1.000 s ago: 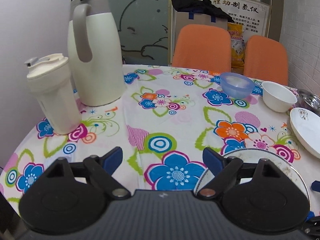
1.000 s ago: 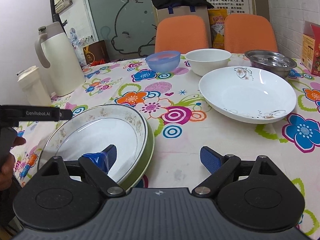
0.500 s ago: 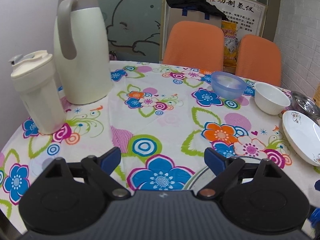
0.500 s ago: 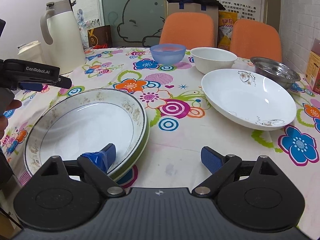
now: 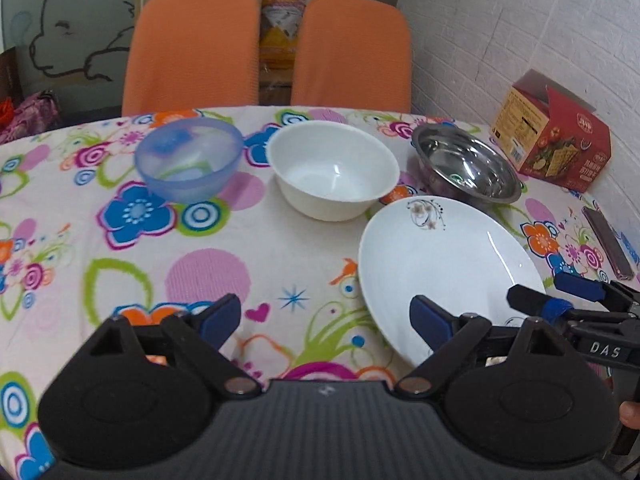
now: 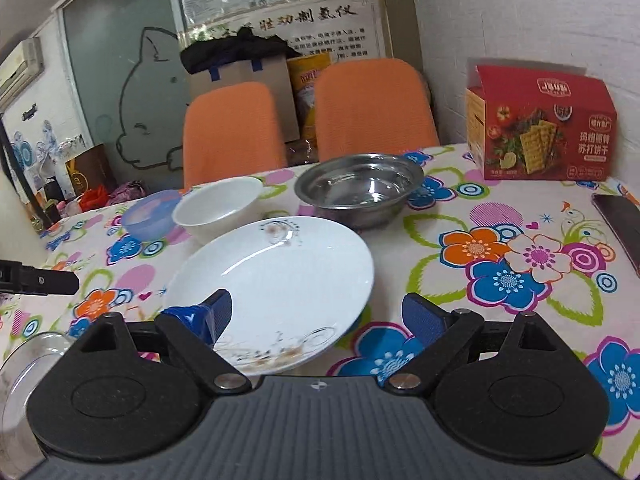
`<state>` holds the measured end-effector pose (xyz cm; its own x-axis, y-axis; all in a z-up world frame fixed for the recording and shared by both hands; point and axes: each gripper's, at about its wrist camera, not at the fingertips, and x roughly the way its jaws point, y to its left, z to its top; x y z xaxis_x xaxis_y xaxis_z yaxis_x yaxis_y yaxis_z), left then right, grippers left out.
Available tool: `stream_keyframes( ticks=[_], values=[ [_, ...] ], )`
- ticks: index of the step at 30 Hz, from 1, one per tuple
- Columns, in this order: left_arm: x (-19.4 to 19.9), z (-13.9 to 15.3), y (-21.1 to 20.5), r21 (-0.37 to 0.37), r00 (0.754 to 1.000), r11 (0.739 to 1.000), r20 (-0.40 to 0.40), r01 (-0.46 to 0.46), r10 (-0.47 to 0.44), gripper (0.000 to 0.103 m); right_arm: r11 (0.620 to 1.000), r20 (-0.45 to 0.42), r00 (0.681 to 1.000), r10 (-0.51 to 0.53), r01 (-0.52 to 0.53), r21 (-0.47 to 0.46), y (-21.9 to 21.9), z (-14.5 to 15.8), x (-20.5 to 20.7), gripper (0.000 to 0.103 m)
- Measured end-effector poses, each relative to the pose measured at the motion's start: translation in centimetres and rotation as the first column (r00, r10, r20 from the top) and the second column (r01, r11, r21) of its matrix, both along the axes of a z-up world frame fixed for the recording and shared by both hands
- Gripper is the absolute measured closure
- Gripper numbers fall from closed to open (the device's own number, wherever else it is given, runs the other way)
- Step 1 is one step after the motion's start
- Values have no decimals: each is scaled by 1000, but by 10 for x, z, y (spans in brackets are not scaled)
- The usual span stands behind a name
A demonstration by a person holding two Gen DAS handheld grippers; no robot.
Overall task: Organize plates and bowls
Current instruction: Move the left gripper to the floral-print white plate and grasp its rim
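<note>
Flowered cloth [image 5: 208, 240] covers the table, with 2 orange chairs [image 5: 192, 44] behind it at the top of the frame. We hold both claws open and empty. In the left view the left claw [image 5: 326, 316] hovers low at the bottom centre; its right pad sits over the near rim of the white plate [image 5: 444, 256], though we cannot tell if it touches. In the right view the right claw [image 6: 318, 314] straddles that plate's near edge, left pad above the plate's inside, right pad off the rim over the cloth.

The plate lies at centre right in the left view, flat on the cloth. Behind it stand 3 bowls in a row: blue [image 5: 188, 156] at upper left, white [image 5: 334, 168] in the middle, steel [image 5: 466, 166] at upper right, just beside the plate's far rim. A red box [image 5: 554, 132] stands at the far right.

We judge the plate stiff, glazed, slippery and breakable, fairly light. The near rim looks the best hold, one pad above and one below. The steel bowl should be tough and light; the white one looks chippable, best pinched at its wall.
</note>
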<state>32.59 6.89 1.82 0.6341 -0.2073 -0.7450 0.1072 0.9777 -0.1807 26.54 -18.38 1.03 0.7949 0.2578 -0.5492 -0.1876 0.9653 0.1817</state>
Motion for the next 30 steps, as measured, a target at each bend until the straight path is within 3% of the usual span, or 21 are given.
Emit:
stream_keyframes(
  ticks=[7, 12, 25, 26, 28, 29, 30],
  values=[
    [37, -20, -29, 24, 998, 1000, -57, 16, -15, 12, 994, -97, 993, 68, -75, -80, 11, -28, 47, 23],
    [43, -27, -39, 38, 998, 999, -65, 22, -19, 12, 988, -70, 993, 93, -101, -121, 17, -33, 48, 21],
    [41, -33, -54, 115, 998, 993, -44, 40, -35, 11, 989, -17, 996, 92, -93, -113, 22, -36, 48, 19],
    [40, -33, -54, 114, 999, 993, -42, 37, -33, 12, 989, -17, 995, 94, -95, -114, 24, -36, 48, 19],
    [36, -31, -56, 102, 999, 994, -22, 47, -45, 24, 986, -17, 993, 119, -120, -113, 27, -35, 48, 19],
    [33, -29, -60, 91, 998, 994, -11, 62, -62, 43, 983, -18, 989, 146, -148, -110, 27, -36, 48, 19],
    [30, -27, -64, 103, 998, 993, -11, 56, -56, 45, 979, -16, 985, 173, -173, -107, 27, -36, 47, 19]
  ],
)
